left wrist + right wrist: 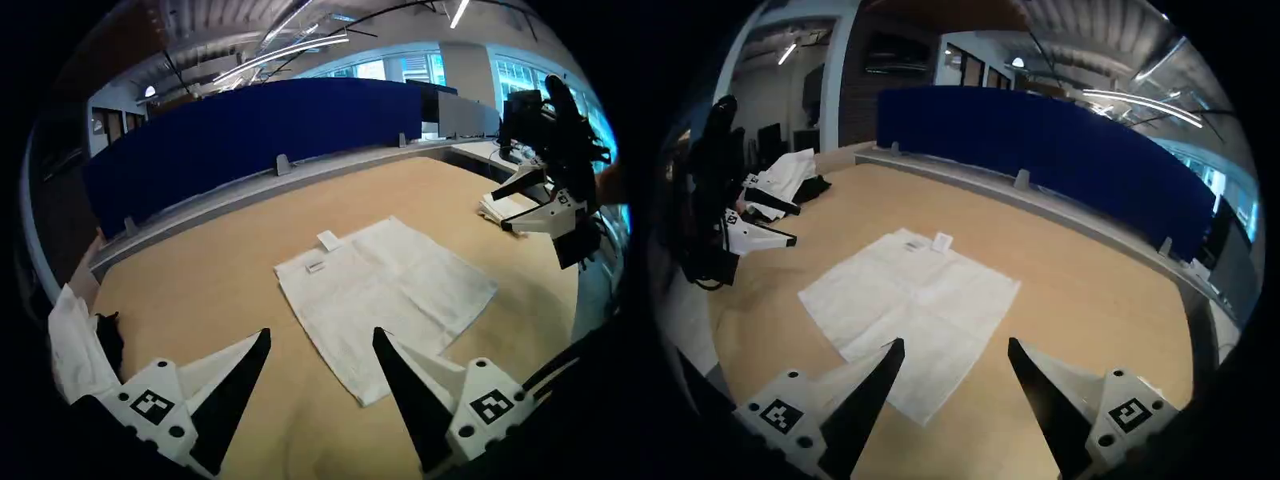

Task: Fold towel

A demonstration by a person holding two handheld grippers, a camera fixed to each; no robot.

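A white towel [384, 292] lies spread flat on the tabletop [208, 280], a tag [328, 240] at its far edge. We judge it light, soft and limp, best pinched at the near corners. Our left hand-held gripper [320, 331] and right hand-held gripper [954, 341] hover spread, holding nothing. The tan tabletop ends at a blue partition [256, 136] in an office.
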